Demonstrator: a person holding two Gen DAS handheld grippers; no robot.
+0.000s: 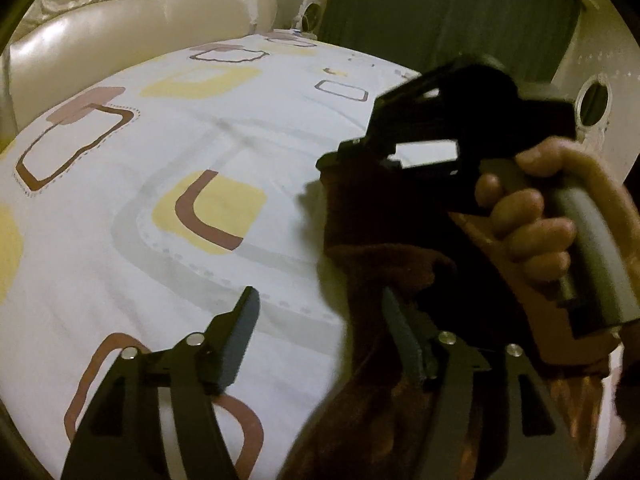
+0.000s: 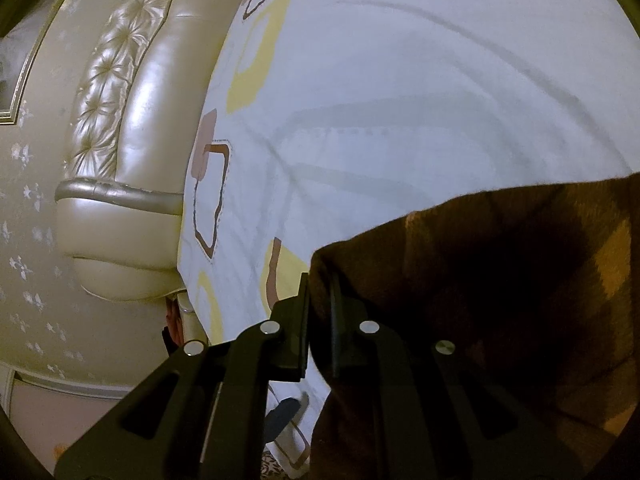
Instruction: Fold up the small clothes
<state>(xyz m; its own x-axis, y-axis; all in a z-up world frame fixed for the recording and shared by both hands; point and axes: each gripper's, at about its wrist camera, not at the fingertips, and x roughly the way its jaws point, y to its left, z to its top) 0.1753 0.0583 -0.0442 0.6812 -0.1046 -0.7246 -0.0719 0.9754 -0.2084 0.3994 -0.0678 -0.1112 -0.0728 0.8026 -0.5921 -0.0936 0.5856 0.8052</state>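
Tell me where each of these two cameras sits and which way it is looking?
Left wrist view: sits on the left gripper, looking down along its open fingers at the patterned bedsheet and headboard; the person's hand holding the right gripper shows too.
Right wrist view: sits on the right gripper, looking down at the same sheet; its fingers are shut on the brown cloth.
Shared: sheet, headboard, brown cloth.

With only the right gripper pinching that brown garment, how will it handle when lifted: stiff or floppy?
Probably floppy: the brown garment sags in soft folds below the shut right gripper. Its fuzzy surface suggests little slipping. The open left gripper supports nothing, so the free end would likely swing.
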